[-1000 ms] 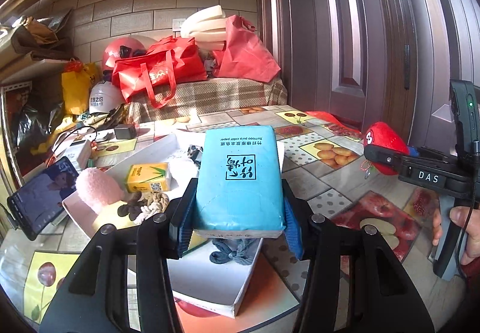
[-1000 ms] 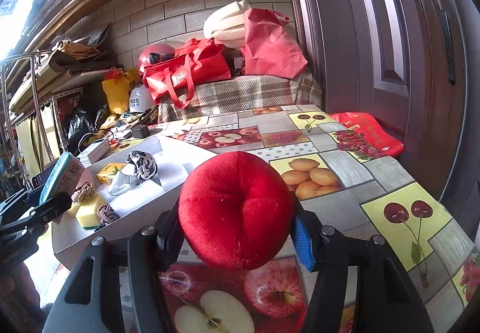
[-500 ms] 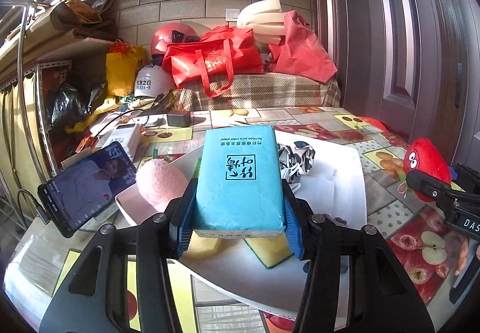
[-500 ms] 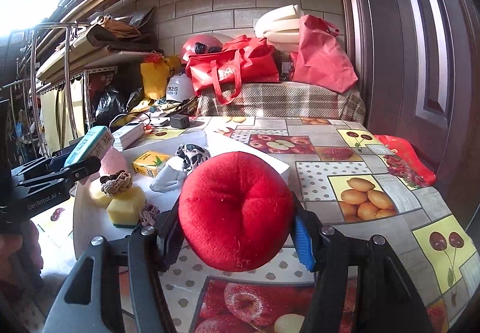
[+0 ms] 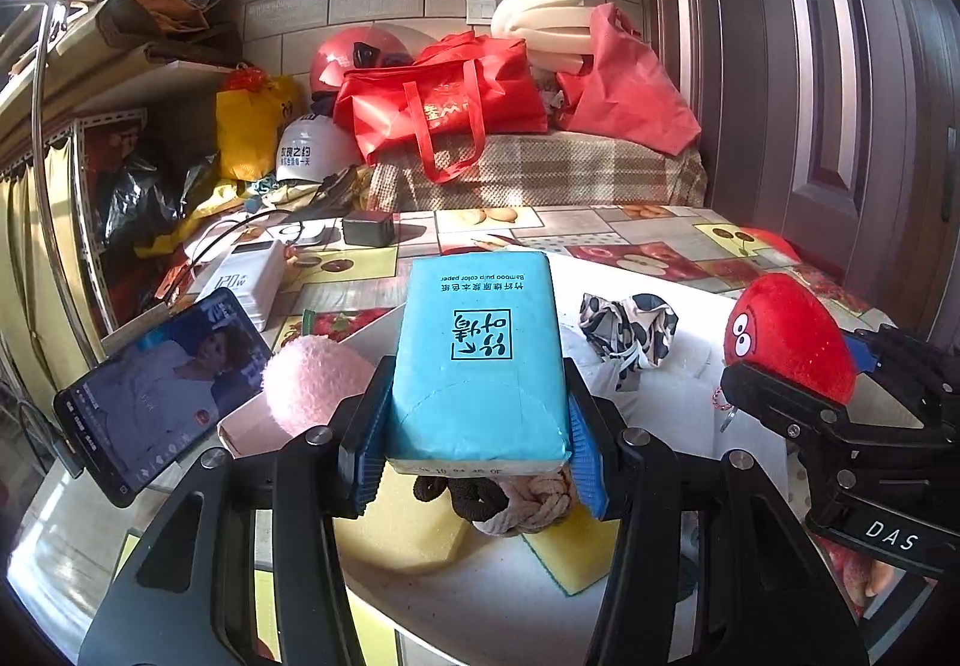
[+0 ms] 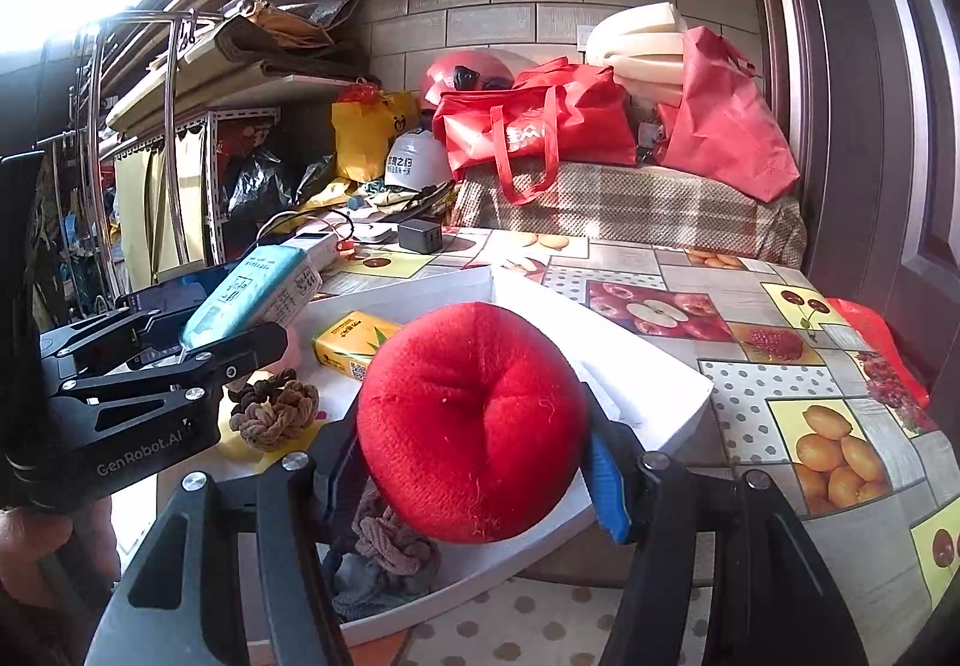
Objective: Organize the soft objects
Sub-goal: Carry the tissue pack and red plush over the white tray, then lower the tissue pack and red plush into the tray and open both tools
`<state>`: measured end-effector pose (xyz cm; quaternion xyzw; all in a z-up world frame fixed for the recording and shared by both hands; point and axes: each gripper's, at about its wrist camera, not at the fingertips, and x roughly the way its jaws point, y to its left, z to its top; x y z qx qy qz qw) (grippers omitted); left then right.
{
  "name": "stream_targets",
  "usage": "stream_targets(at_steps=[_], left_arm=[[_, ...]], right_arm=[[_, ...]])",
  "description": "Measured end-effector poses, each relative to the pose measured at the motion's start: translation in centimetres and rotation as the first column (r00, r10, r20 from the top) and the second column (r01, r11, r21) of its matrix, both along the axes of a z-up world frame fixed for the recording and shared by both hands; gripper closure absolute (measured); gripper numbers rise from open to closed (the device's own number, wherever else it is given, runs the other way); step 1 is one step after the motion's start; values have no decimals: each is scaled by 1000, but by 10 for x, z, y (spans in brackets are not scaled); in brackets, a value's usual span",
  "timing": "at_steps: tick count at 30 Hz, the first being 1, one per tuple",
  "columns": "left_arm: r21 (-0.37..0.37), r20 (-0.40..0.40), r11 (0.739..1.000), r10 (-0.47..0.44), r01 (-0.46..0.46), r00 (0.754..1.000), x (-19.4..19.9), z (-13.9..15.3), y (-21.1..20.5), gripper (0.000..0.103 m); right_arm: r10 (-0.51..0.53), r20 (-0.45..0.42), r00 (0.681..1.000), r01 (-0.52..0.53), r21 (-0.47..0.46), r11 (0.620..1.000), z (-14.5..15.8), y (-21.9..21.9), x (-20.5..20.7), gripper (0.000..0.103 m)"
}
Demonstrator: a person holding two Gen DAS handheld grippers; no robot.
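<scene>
My left gripper [image 5: 474, 453] is shut on a blue tissue pack [image 5: 480, 354], held over the near part of a white tray [image 5: 690, 366]. My right gripper [image 6: 474, 462] is shut on a red plush strawberry [image 6: 471, 420], hovering over the tray's [image 6: 654, 366] near right side. In the left wrist view the strawberry [image 5: 786, 336] with its googly eyes shows at the right. The tray holds a pink fluffy ball [image 5: 312, 384], yellow sponges [image 5: 402, 534], a braided rope knot [image 6: 276, 411], a black-and-white cloth [image 5: 627, 330] and a yellow tissue packet [image 6: 351, 342].
A phone [image 5: 156, 390] leans at the table's left edge, with a white power bank [image 5: 246, 282] and a black charger [image 5: 369, 229] behind it. Red bags [image 5: 444, 108], helmets and foam sit on a plaid-covered bench [image 5: 540, 174] at the back. A door stands to the right.
Both grippers have swung leftward with their loads, from beside the tray to over it. The strawberry now hangs above the tray's near edge, and the tissue pack is above the sponges.
</scene>
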<state>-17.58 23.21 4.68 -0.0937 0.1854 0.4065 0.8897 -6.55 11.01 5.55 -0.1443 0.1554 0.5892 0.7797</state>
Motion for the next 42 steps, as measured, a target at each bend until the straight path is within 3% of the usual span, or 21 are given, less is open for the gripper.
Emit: stream_targets(at_steps=[5, 11, 15, 20, 24, 26, 27, 29, 30, 31, 33, 42], left_arm=[[-2, -15, 1000, -6, 6, 1000, 10, -1, 11, 52], [-115, -75, 993, -21, 13, 997, 25, -9, 34, 52], [-146, -54, 989, 5, -13, 999, 21, -11, 42, 53], [-110, -42, 992, 50, -54, 998, 20, -7, 42, 53], [-44, -71, 996, 80, -83, 994, 25, -4, 33, 52], [-5, -66, 995, 100, -100, 993, 23, -2, 28, 46], [16, -60, 992, 125, -124, 990, 21, -1, 25, 37], [23, -37, 987, 160, -159, 986, 14, 0, 25, 21], [11, -24, 987, 161, -161, 987, 10, 0, 28, 5], [1, -16, 987, 160, -160, 987, 8, 0, 30, 0], [1, -3, 987, 161, -161, 987, 5, 1, 30, 0], [36, 8, 985, 167, -168, 986, 5, 4, 22, 0]], right_arm=[[34, 11, 999, -34, -47, 998, -3, 18, -3, 42], [33, -14, 999, -34, -160, 987, -13, 47, 5, 42], [-8, 17, 1000, 10, -150, 989, -12, 57, 14, 42], [-57, -39, 998, 50, -148, 988, -12, 62, 31, 42], [-60, -22, 998, 56, -131, 990, -10, 59, 28, 39], [-63, -1, 998, 62, -125, 990, -9, 59, 24, 24], [-68, 9, 998, 69, -120, 990, -9, 58, 23, 15], [-88, 10, 996, 88, -105, 991, -7, 56, 25, 14], [-100, 3, 995, 100, -98, 990, -6, 54, 27, 13], [-112, -6, 994, 111, -93, 989, -6, 54, 30, 9], [-142, -21, 990, 140, -89, 986, -5, 52, 35, 0], [-153, -8, 988, 152, -29, 988, -1, 43, 31, 0]])
